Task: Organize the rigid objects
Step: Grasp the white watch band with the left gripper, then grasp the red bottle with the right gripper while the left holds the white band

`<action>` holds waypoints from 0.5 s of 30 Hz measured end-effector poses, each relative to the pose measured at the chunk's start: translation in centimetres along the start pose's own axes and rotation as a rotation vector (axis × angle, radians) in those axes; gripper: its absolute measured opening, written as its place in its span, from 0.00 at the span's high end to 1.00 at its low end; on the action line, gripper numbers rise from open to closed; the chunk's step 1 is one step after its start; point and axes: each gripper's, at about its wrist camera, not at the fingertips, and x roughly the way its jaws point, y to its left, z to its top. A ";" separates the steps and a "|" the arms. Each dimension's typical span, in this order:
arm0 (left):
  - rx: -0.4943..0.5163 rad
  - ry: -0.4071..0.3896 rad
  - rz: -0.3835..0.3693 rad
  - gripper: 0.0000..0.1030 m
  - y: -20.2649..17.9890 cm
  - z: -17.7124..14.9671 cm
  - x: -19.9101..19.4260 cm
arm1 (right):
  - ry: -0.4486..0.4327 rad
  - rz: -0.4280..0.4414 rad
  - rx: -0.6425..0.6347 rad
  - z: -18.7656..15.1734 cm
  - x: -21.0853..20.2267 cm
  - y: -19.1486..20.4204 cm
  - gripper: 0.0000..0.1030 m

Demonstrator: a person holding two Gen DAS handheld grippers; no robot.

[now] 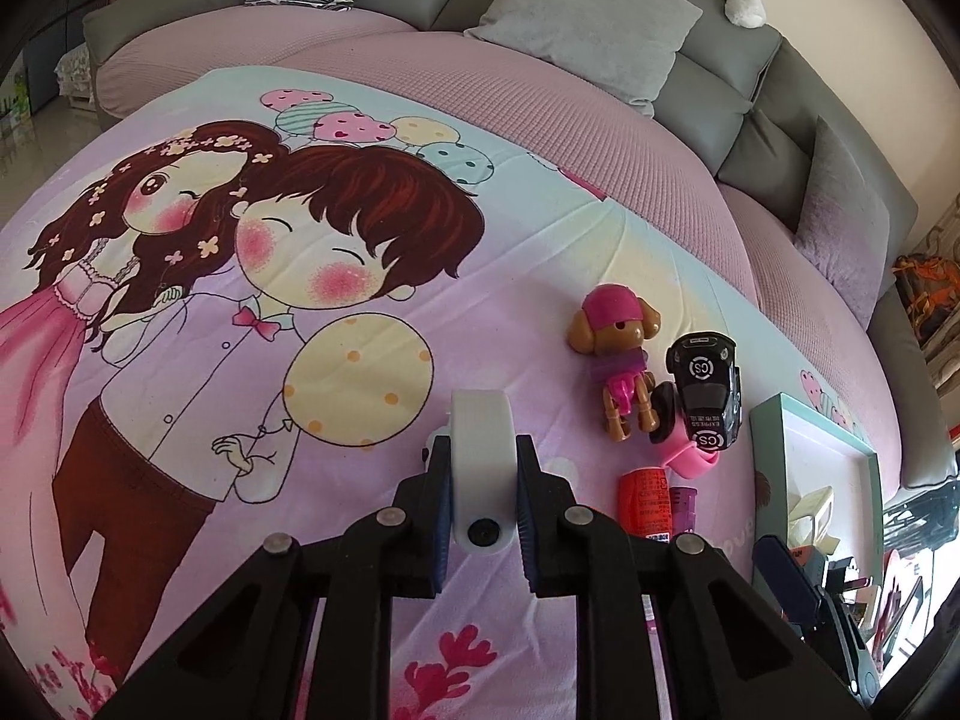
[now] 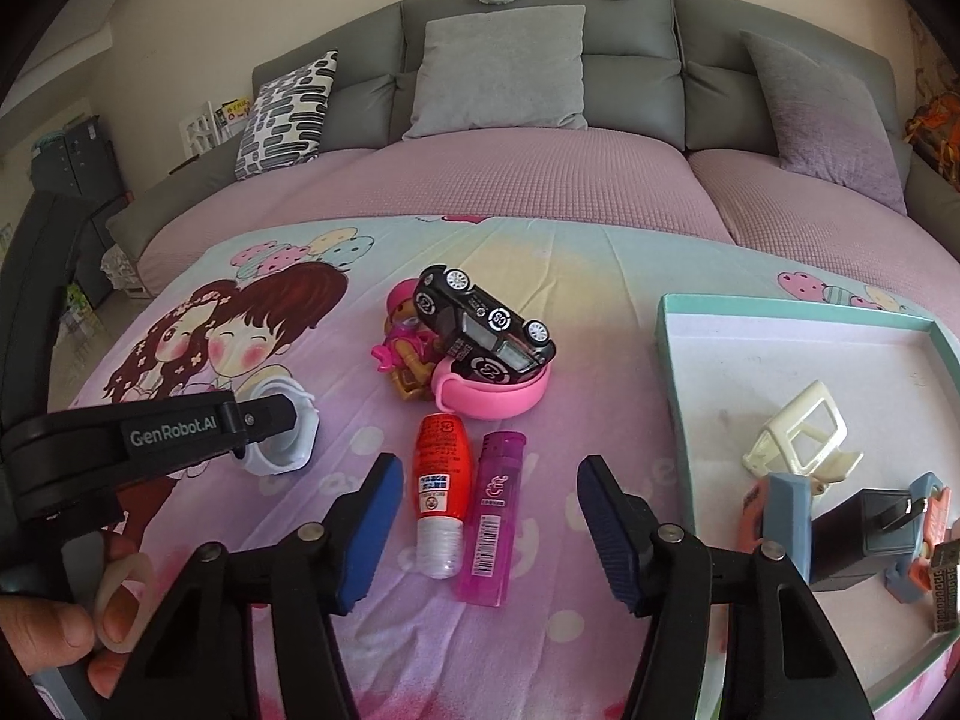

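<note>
Tongs over toys scattered on a cartoon-print blanket [image 2: 540,252], with the teal tray [image 2: 672,360] as landmark.
Left tongs [image 1: 483,468] are clenched on a white ring-shaped piece [image 1: 483,450], well left of the tray. Right tongs [image 2: 483,498] stand released, straddling a red bottle [image 2: 438,480] and purple lighter [image 2: 492,516] just left of the tray. Farther left of it, a black toy car [image 2: 486,324] rests on a pink band [image 2: 498,396] beside a dog figure [image 2: 408,342].
</note>
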 end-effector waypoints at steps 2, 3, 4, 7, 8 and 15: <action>-0.011 -0.002 0.008 0.81 0.5 0.1 -0.1 | 0.016 0.007 -0.008 -0.2 0.5 0.4 0.45; -0.019 -0.001 0.009 0.81 0.8 0.1 0.0 | 0.023 0.011 -0.011 -0.3 0.7 0.6 0.47; -0.026 -0.001 0.011 0.81 1.1 0.1 0.0 | 0.028 0.016 -0.011 -0.3 1.0 0.7 0.48; -0.037 -0.006 0.030 0.81 1.8 0.2 -0.2 | 0.044 0.036 0.001 -0.5 1.6 0.9 0.49; -0.039 -0.007 0.036 0.81 2.0 0.2 -0.3 | 0.048 0.040 0.003 -0.6 1.8 1.0 0.54; -0.064 -0.009 0.025 0.81 3.0 0.4 -0.3 | 0.052 0.044 -0.009 -0.5 2.4 1.9 0.60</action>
